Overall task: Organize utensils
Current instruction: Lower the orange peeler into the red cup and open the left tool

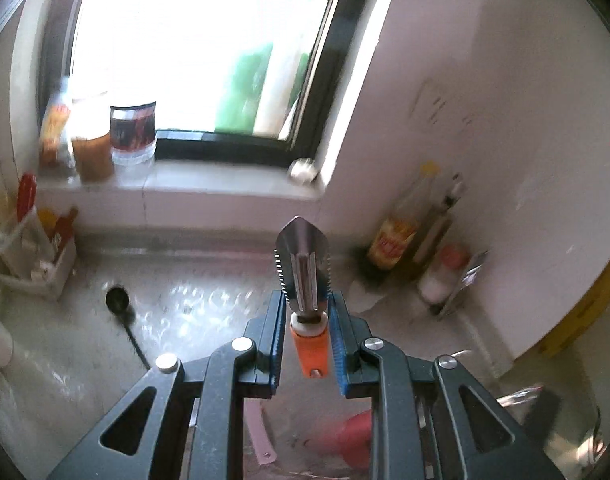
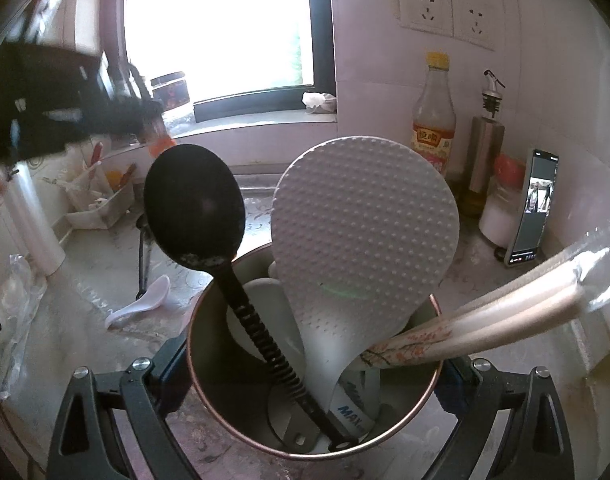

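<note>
Serrated steel peeler [image 1: 303,268], orange handle

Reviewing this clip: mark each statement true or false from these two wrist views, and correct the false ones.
1. The left gripper grips an orange-handled peeler. True.
2. The right gripper is empty. False: its jaws sit around the utensil cup.
3. A black spoon stands in that cup. True.
4. The white rice paddle lies flat on the counter. False: it stands in the cup.
5. The phone lies face down. False: it is propped upright.
</note>
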`<state>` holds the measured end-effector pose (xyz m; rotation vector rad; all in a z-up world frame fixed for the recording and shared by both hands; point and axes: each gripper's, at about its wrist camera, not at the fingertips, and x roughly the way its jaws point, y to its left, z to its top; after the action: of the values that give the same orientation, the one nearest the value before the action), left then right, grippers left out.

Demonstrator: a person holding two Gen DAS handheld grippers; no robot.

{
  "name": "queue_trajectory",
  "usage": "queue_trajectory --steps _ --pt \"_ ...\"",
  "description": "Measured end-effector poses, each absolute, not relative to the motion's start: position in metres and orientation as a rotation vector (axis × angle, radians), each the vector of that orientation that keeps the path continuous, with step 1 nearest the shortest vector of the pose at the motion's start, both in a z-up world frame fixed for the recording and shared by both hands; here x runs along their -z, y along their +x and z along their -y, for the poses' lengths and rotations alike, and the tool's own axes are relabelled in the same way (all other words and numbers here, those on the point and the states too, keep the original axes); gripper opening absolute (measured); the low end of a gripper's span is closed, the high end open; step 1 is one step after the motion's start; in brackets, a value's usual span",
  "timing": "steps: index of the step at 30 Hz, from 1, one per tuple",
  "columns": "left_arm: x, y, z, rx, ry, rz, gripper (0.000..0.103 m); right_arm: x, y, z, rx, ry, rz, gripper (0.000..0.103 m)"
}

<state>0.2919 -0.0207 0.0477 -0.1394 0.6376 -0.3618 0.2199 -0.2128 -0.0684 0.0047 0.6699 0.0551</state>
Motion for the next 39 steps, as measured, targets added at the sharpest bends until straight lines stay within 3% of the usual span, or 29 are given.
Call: queue_trajectory --steps 7,15,37,39 --pt "-0.102 0.256 0.025 0.465 -0.136 -0.484 0.022 0.068 0.220 0.214 -0.051 0.006 -0.674 0.098" --pt "-0.120 0.234 0.041 0.589 -0.114 -0.442 0.022 0.068 0.221 0.214 -0.052 -0.001 -0.674 0.098" --pt "-0.038 0.264 0.091 0.665 -0.035 -0.808 0.022 0.070 0.222 0.215 -0.047 0.003 -0.677 0.098" --pt "-0.041 0.261 0.088 0.663 -0.038 -0.802 0.028 0.069 0.222 0.215 -0.046 0.003 -0.678 0.098"
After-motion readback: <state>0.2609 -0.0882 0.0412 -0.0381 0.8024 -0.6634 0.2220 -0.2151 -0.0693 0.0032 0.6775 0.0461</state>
